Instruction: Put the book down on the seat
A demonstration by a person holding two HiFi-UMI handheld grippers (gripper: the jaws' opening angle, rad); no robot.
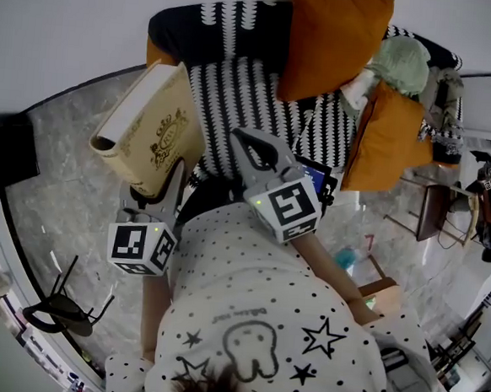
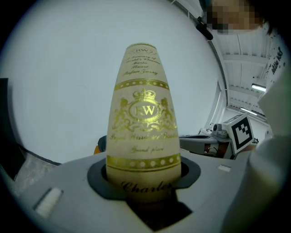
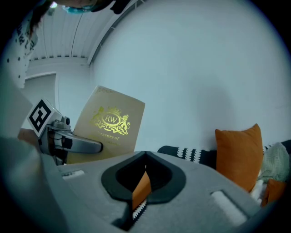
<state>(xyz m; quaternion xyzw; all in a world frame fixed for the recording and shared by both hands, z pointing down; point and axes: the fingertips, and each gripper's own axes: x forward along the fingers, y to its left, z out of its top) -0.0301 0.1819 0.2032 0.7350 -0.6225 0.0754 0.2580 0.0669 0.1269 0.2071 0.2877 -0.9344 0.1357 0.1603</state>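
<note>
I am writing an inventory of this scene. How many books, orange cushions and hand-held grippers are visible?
Cream book: 1
Orange cushions: 2 (the orange patch behind the book is too hidden to count)
Hand-held grippers: 2, the left hand-held gripper and the right hand-held gripper
Total: 5

There is one book [image 1: 153,133]. There are two grippers, the left gripper [image 1: 159,191] and the right gripper [image 1: 248,147], and each carries one marker cube, which makes two cubes. One black-and-white patterned seat [image 1: 236,97] holds two orange cushions, the upper orange cushion [image 1: 334,41] and the lower orange cushion [image 1: 394,135]. It also holds one pale green soft bundle [image 1: 404,64]. One black frame [image 1: 63,308] stands on the floor.
</note>
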